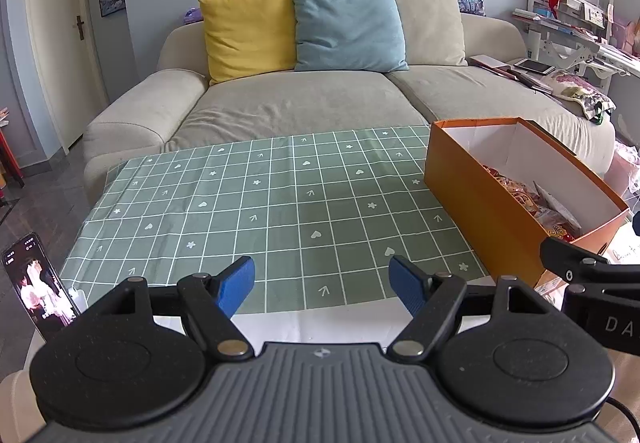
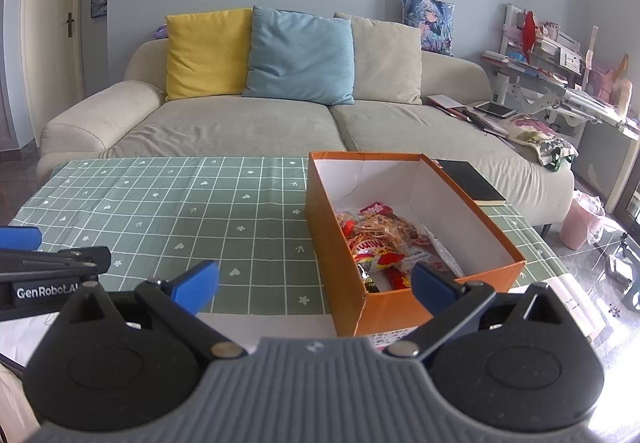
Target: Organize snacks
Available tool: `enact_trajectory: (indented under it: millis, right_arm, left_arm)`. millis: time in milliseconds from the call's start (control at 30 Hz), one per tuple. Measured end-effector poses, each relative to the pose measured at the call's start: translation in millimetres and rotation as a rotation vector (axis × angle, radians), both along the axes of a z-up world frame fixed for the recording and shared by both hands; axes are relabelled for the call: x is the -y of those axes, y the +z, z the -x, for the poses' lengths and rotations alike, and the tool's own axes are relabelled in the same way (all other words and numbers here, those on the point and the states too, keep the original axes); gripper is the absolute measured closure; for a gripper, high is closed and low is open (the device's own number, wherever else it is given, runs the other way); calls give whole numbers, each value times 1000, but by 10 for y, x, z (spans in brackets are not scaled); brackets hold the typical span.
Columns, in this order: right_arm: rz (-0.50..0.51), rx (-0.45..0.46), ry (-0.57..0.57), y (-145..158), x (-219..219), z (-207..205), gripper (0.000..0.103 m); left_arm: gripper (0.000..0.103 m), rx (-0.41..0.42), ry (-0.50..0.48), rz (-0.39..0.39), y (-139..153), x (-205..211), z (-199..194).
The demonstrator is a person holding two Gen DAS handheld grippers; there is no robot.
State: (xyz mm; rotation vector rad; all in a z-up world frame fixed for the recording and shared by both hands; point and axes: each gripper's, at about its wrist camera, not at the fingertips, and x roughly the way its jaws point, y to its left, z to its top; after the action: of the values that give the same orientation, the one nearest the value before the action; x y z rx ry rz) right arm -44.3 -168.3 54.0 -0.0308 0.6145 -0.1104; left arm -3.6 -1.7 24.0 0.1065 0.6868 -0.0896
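I had the left gripper (image 1: 322, 285) with its jaws spread wide, nothing between them, hanging over the near edge of the green checked tablecloth (image 1: 256, 211). The right gripper (image 2: 316, 283) was just as wide apart and also empty. Its right fingertip (image 2: 434, 285) sat in front of the near corner of the orange box (image 2: 344, 243); I could not tell whether they touched. The snack packets (image 2: 384, 243) lay piled in the near half of that box, ahead of and between the right jaws. From the left wrist view, the box (image 1: 480, 211) stood well off to the right. 1 black notebook (image 2: 470, 181) lay beyond it.
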Motion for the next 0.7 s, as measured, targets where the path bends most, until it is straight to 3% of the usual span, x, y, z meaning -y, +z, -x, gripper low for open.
enact_trajectory:
  millis: [700]
  right_arm:
    - [-3, -11, 7, -17, 3, -18, 4]
  left_arm:
    - [13, 6, 2, -9, 6, -36, -27]
